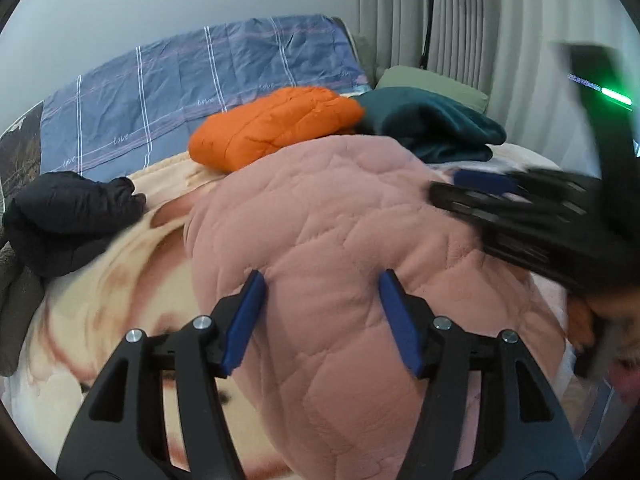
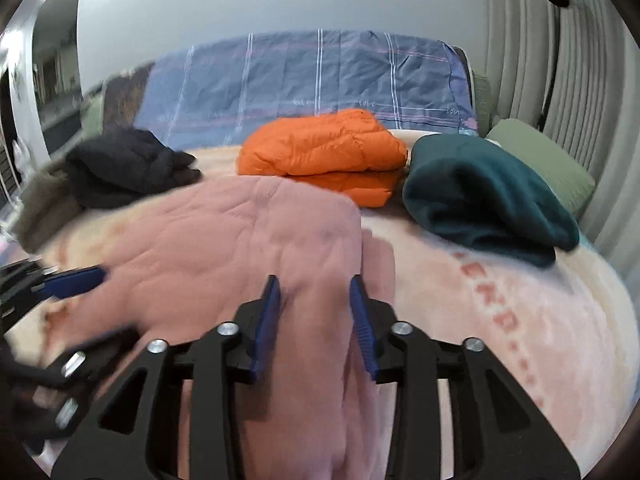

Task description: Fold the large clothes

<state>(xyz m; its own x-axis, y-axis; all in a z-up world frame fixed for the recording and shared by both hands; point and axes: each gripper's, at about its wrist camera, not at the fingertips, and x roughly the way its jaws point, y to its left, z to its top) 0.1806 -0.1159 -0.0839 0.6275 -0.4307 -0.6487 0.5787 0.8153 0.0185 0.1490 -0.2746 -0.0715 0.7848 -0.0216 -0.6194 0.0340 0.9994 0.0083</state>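
Pink quilted garment (image 1: 340, 240) lies on bed blanket (image 2: 520, 300), long axis running near to far. Left gripper (image 1: 320, 312) jaws apart above near left part, nothing pinched. Right gripper (image 2: 314, 320) narrower, straddling right edge fold; grip probably not closed, blur hinders.

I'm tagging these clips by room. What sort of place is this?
Most likely a bedroom: clothes lie on a bed with a blue checked quilt against the wall, a green pillow, and curtains beside it.
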